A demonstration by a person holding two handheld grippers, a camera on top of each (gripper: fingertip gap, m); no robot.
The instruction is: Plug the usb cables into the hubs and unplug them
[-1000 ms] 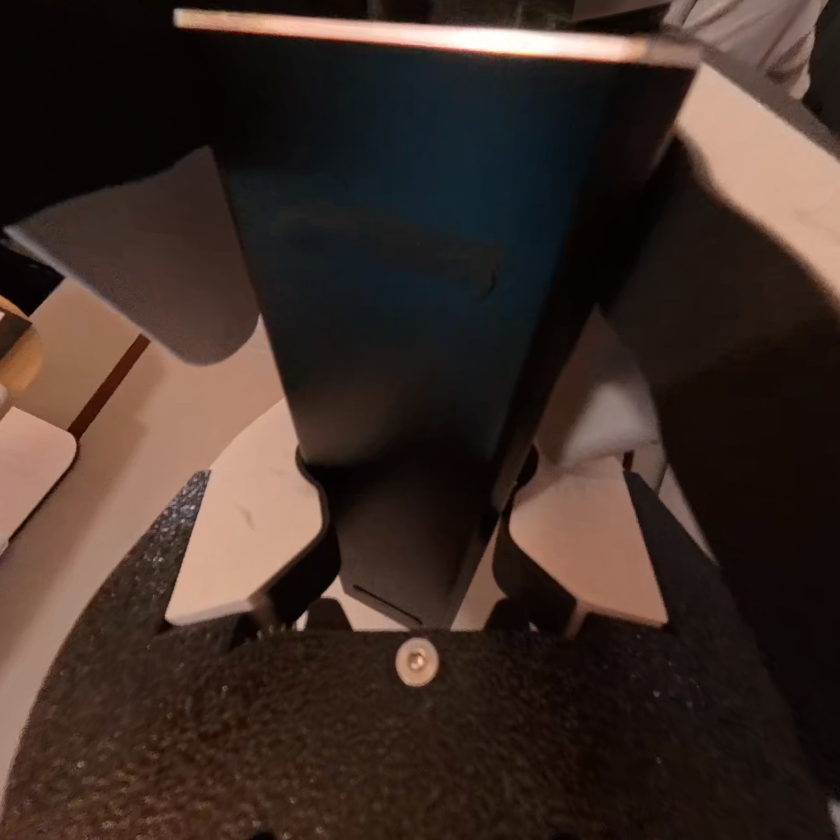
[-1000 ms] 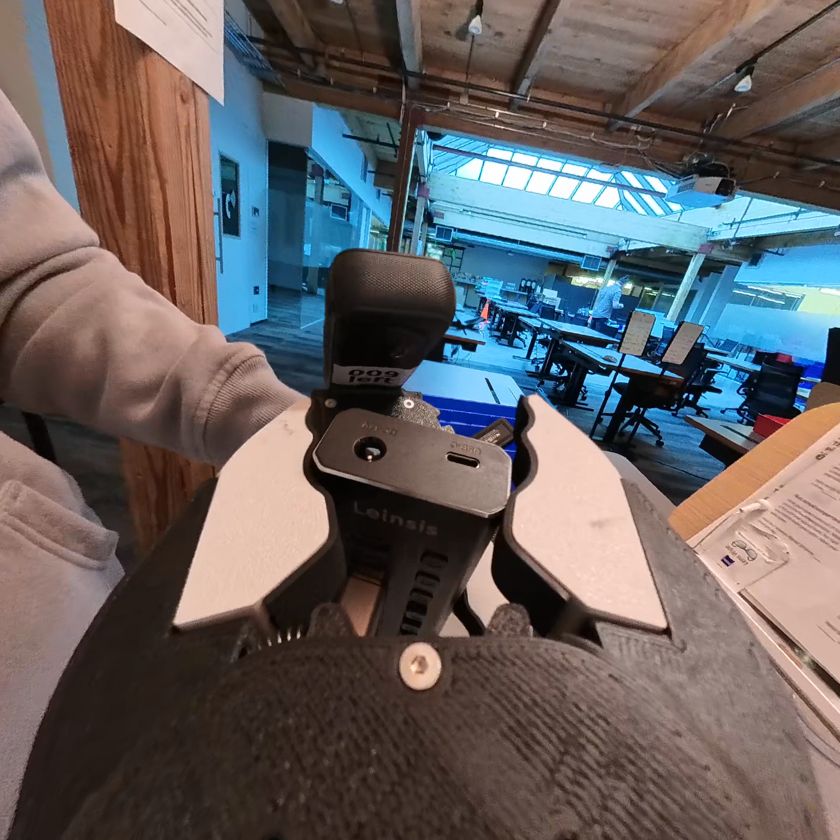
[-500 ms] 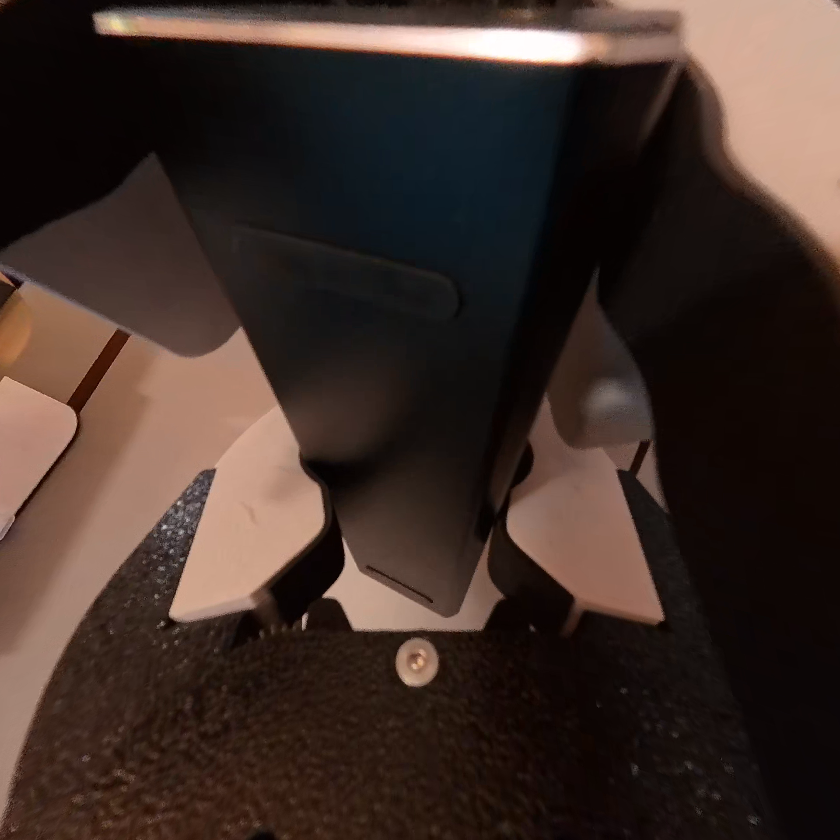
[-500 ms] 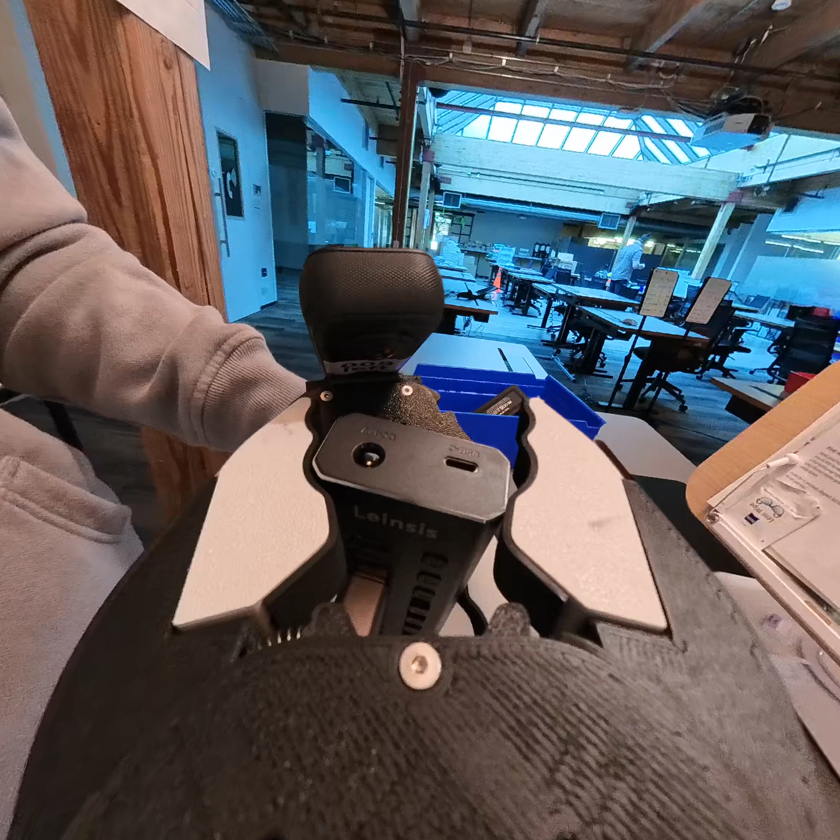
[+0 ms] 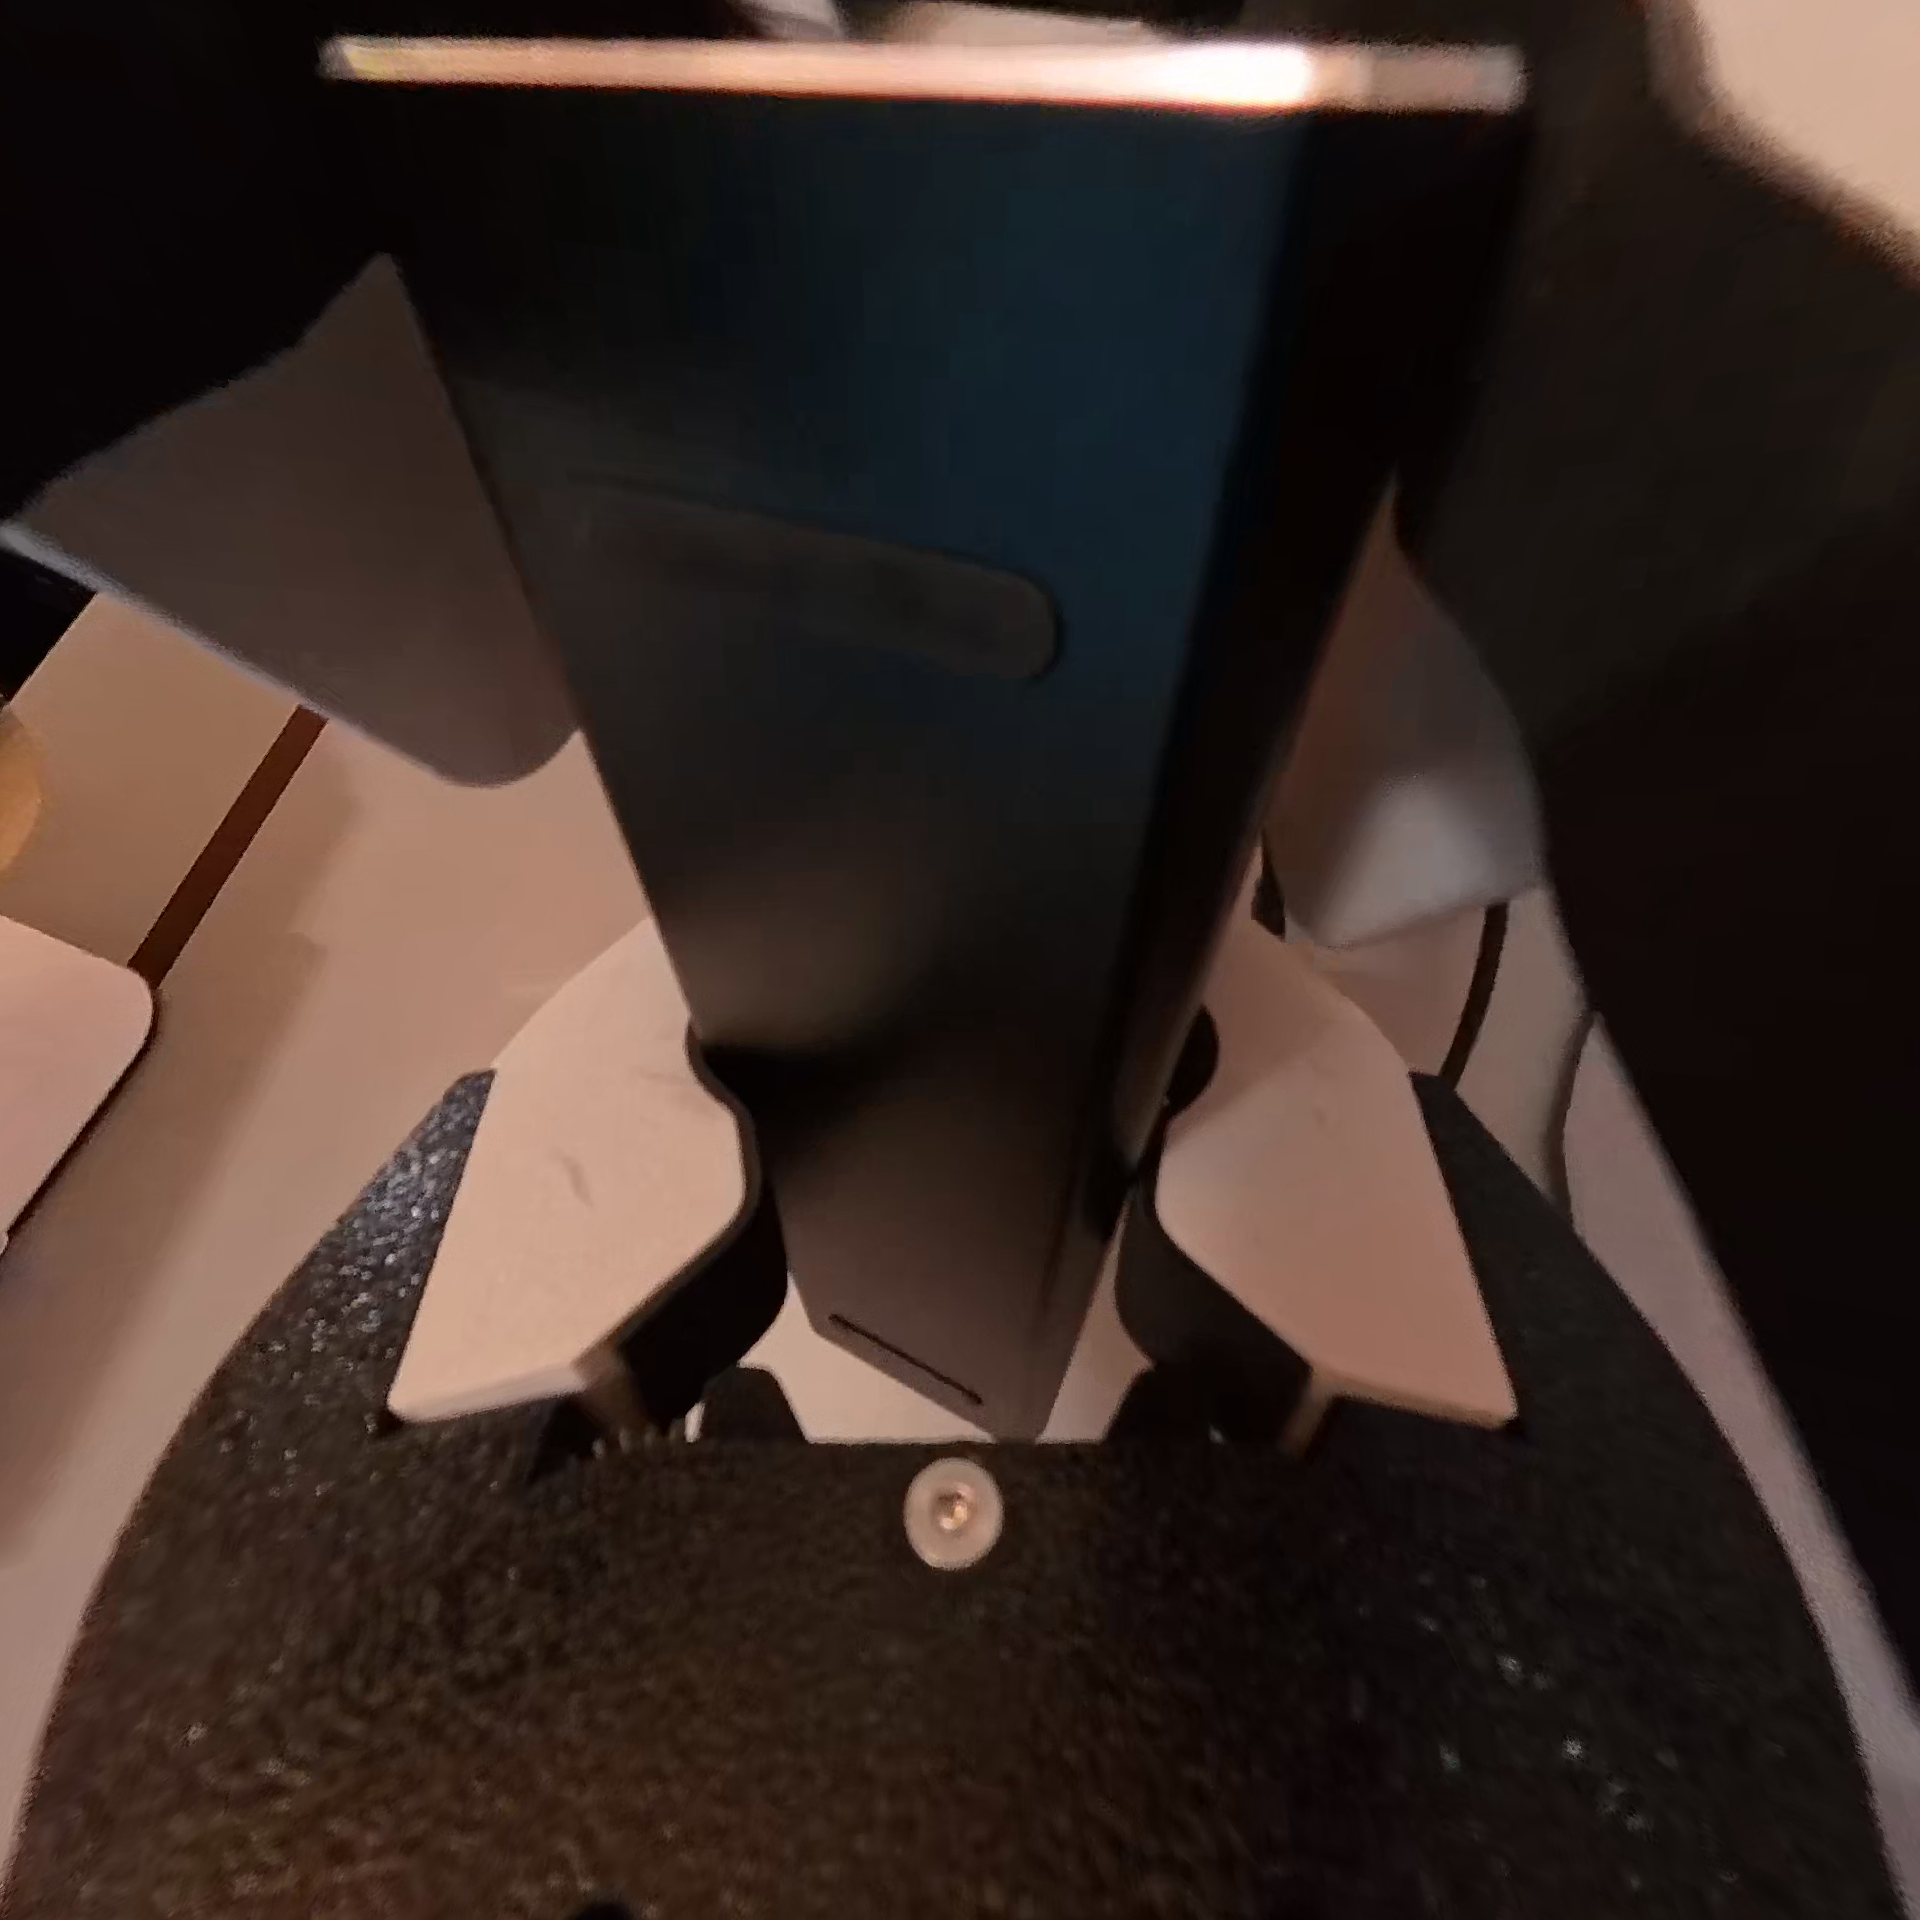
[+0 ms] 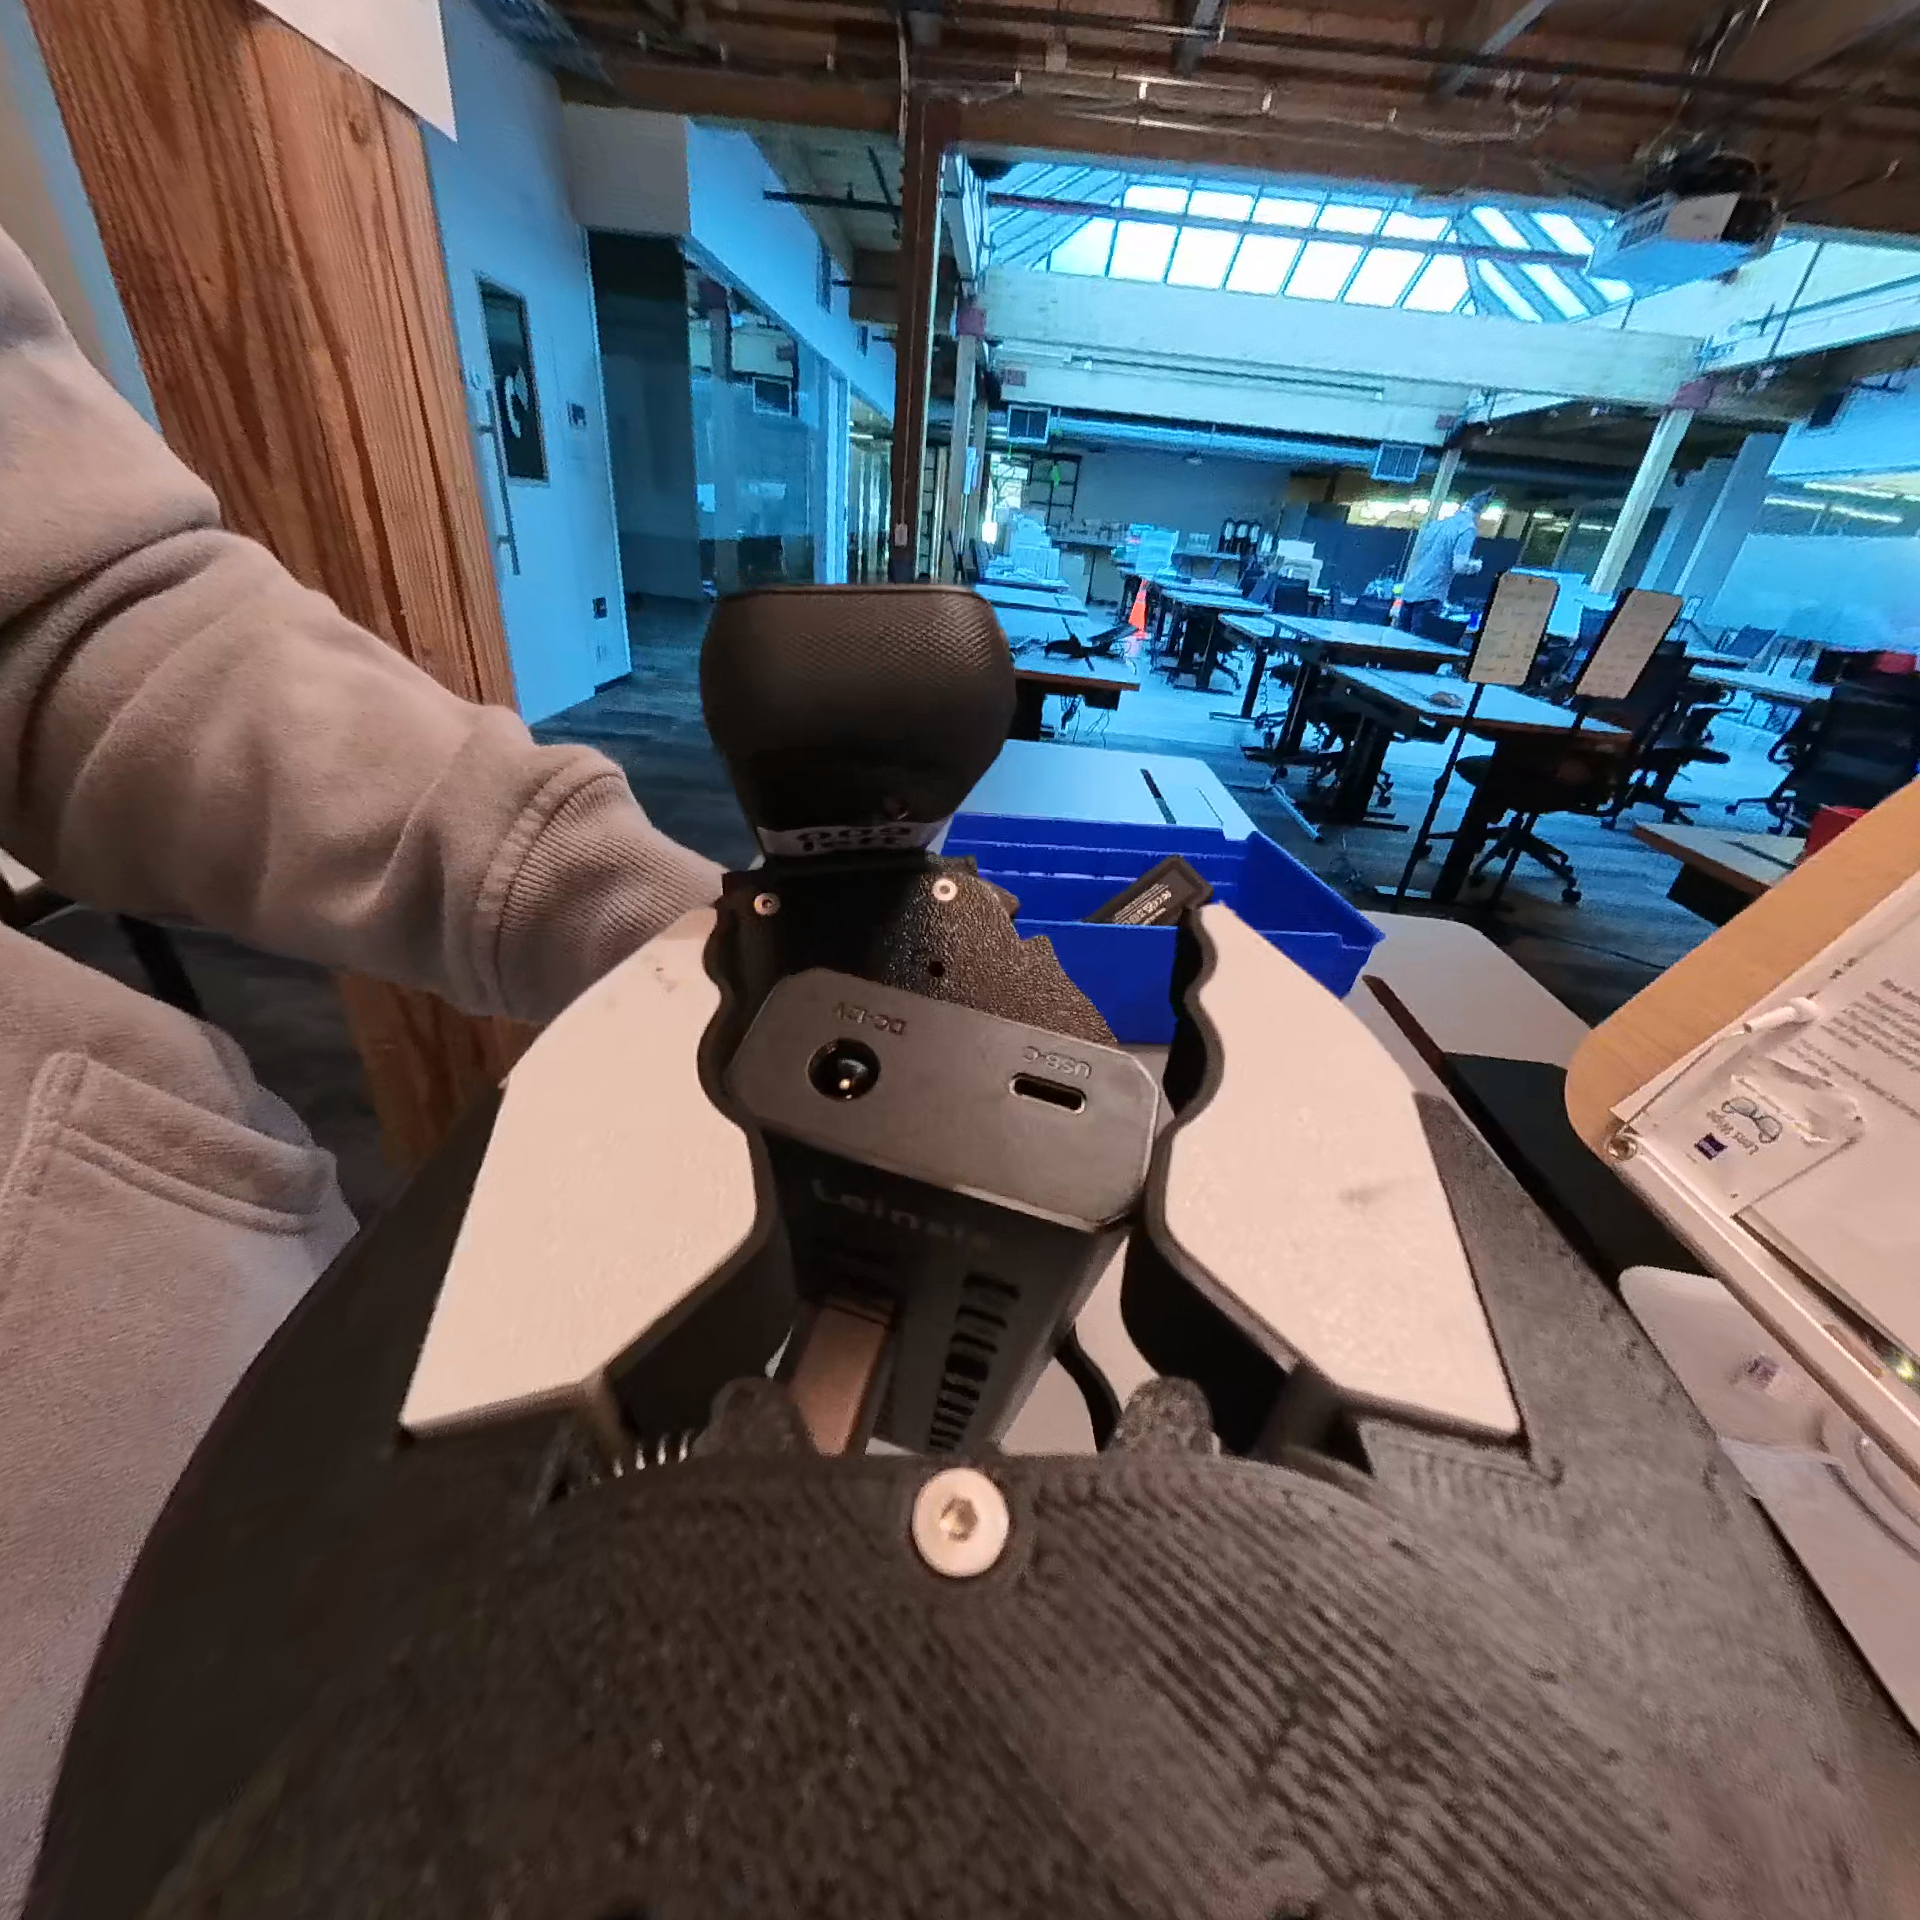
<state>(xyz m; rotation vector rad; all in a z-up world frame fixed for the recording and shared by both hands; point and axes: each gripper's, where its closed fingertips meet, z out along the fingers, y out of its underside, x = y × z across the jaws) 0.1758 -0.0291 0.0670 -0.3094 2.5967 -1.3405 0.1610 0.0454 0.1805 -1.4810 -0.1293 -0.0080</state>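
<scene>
Both hand-held grippers, as before, tight on hub (image 6: 940, 1132).

The hub (image 6: 940, 1117) sits between both tools, bin (image 6: 1164, 914) behind.

Skylit open office (image 6: 1299, 239), wooden post (image 6: 281, 343)

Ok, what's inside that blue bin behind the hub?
In the right wrist view, the blue bin holds one dark flat device leaning on a divider. The hub and the other gripper's body hide the bin's left part, so anything there is unseen.
</scene>
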